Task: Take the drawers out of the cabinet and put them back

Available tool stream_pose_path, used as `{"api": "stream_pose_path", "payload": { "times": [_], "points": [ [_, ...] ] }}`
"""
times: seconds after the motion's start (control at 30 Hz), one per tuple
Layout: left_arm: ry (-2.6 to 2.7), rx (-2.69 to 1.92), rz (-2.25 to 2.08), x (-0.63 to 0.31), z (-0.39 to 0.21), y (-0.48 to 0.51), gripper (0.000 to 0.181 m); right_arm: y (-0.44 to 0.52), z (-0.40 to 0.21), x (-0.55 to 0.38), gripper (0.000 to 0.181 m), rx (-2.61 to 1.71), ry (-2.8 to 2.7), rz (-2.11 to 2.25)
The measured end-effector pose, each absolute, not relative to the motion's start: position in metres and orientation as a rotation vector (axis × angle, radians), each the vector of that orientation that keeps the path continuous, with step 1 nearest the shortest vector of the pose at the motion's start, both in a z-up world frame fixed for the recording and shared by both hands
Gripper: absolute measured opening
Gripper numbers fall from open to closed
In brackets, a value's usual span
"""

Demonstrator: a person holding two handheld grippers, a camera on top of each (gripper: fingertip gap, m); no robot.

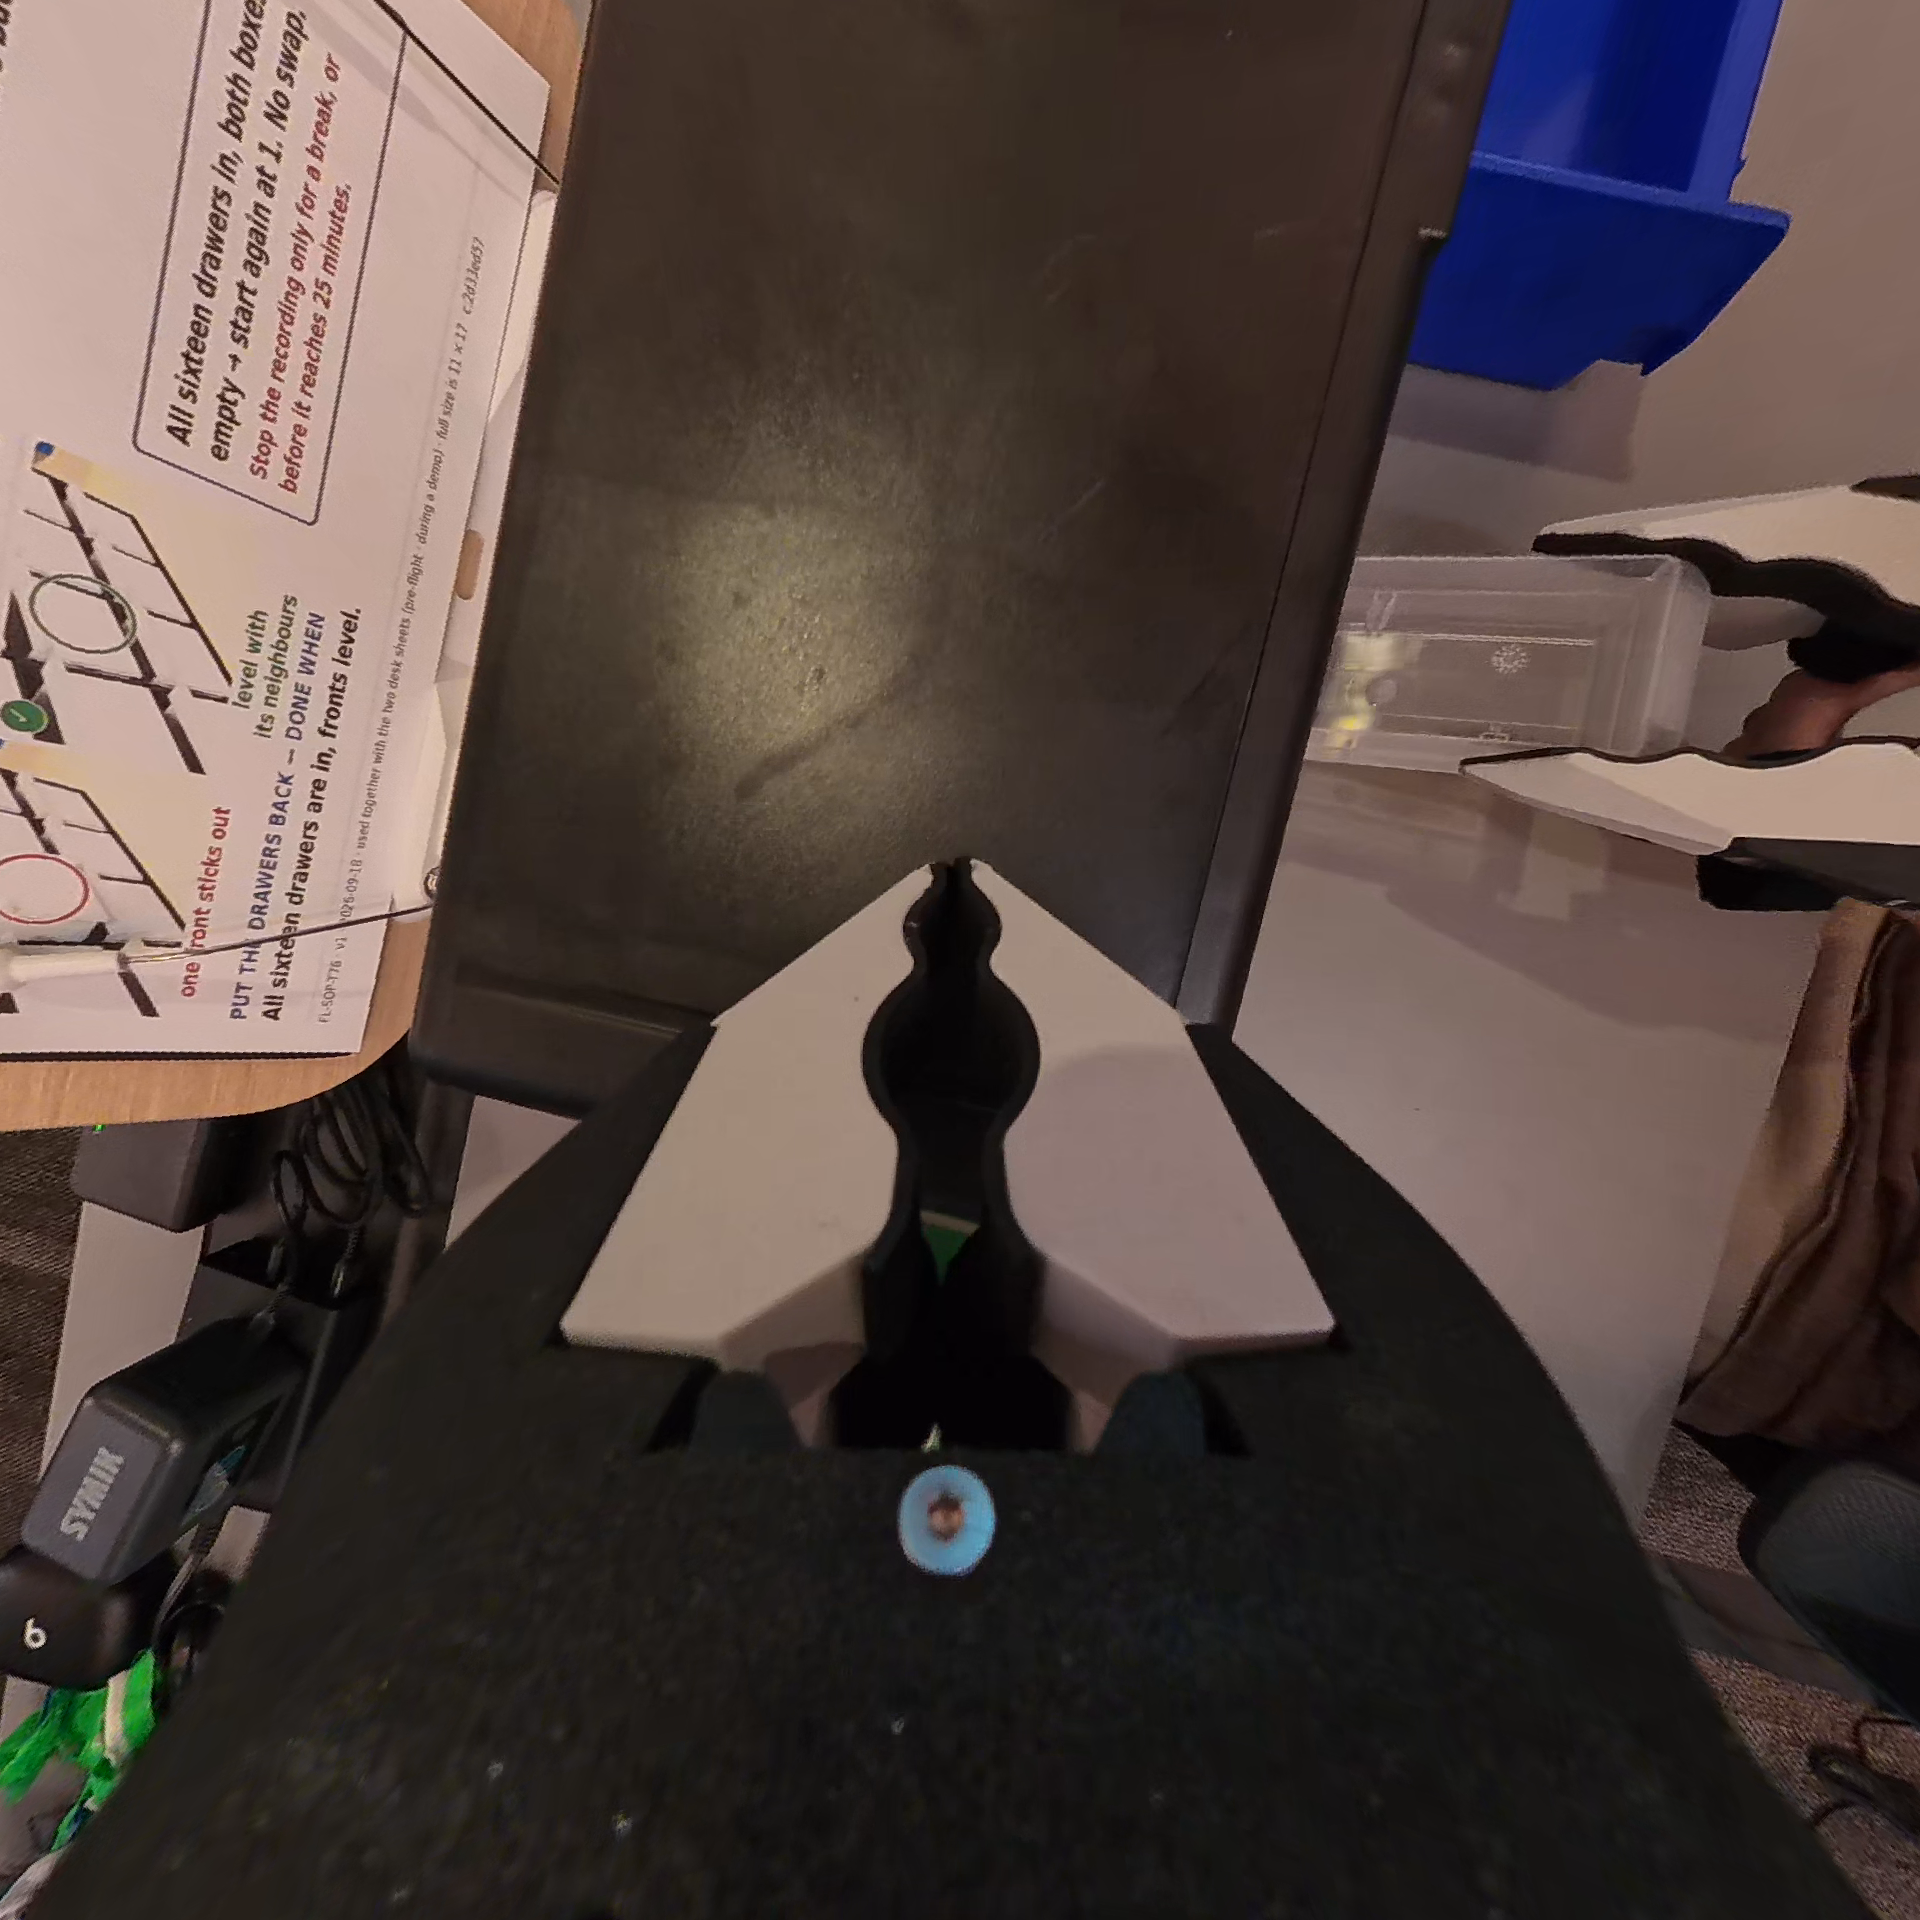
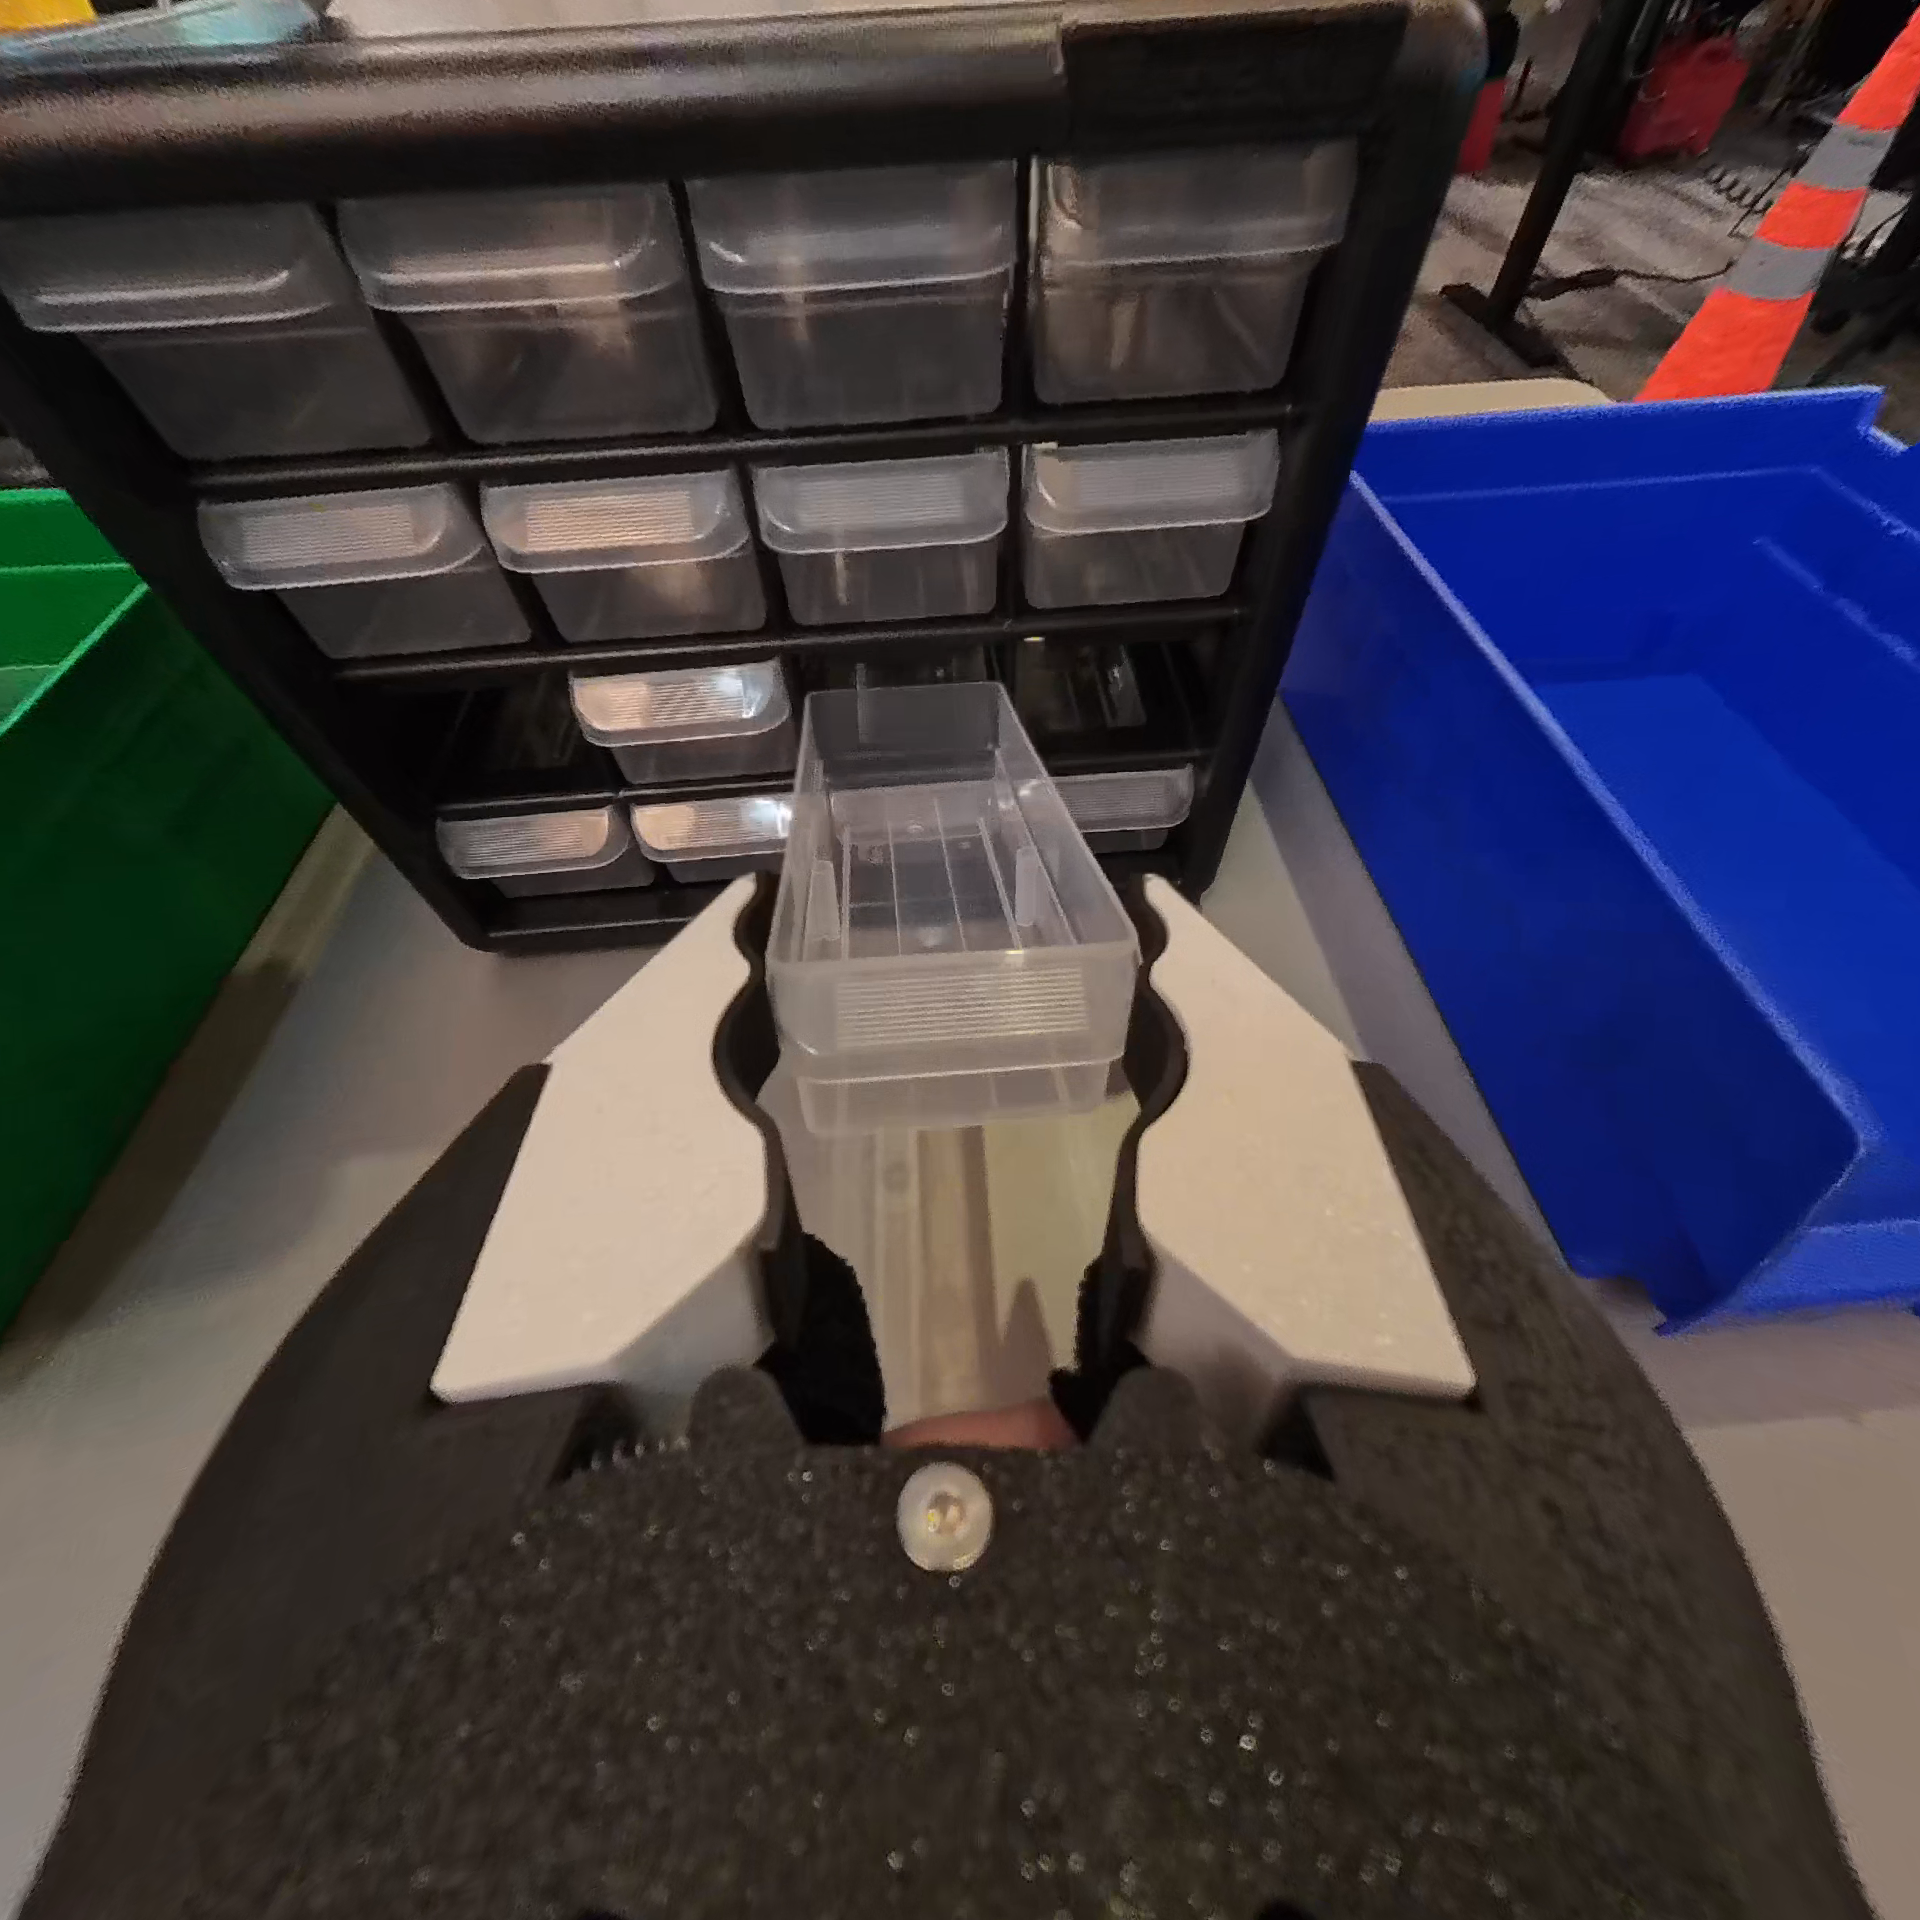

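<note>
The black cabinet [image 2: 727, 104] stands on the table with clear drawers in its top two rows. In the third row one drawer [image 2: 681, 717] is in and the slots beside it are open. My right gripper [image 2: 951, 914] is shut on the front of a clear drawer [image 2: 951, 997], whose far end sits at the third slot of that row. My left gripper [image 1: 956, 868] is shut and empty, its tips against the cabinet's plain black outer panel [image 1: 935, 468]. The left wrist view also shows the held drawer [image 1: 1496, 665] between the right gripper's fingers [image 1: 1714, 561].
A blue bin [image 2: 1621, 790] stands right of the cabinet and also shows in the left wrist view [image 1: 1621, 187]. A green bin [image 2: 125, 790] stands on the left. A printed sheet [image 1: 208, 468] lies on a wooden surface. An orange cone [image 2: 1808, 239] stands behind the grey table [image 2: 260, 1143].
</note>
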State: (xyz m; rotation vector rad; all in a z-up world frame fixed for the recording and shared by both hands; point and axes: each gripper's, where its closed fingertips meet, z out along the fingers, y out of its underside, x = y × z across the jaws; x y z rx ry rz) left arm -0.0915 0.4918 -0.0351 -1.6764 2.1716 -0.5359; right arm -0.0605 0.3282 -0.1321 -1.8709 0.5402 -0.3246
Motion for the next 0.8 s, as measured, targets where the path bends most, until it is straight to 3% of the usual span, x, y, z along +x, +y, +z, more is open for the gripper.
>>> {"api": "stream_pose_path", "payload": {
  "times": [0.4, 0.8],
  "points": [
    [2.16, -1.687, -0.56, -0.092, -0.035, 0.492, 0.0, 0.327, -0.119, -0.063, 0.066, -1.735, 0.527, -0.37],
    [2.153, -1.693, -0.576, -0.092, -0.035, 0.492, 0.0, 0.339, -0.144, -0.061, 0.066, -1.684, 0.538, -0.386]
  ]
}}
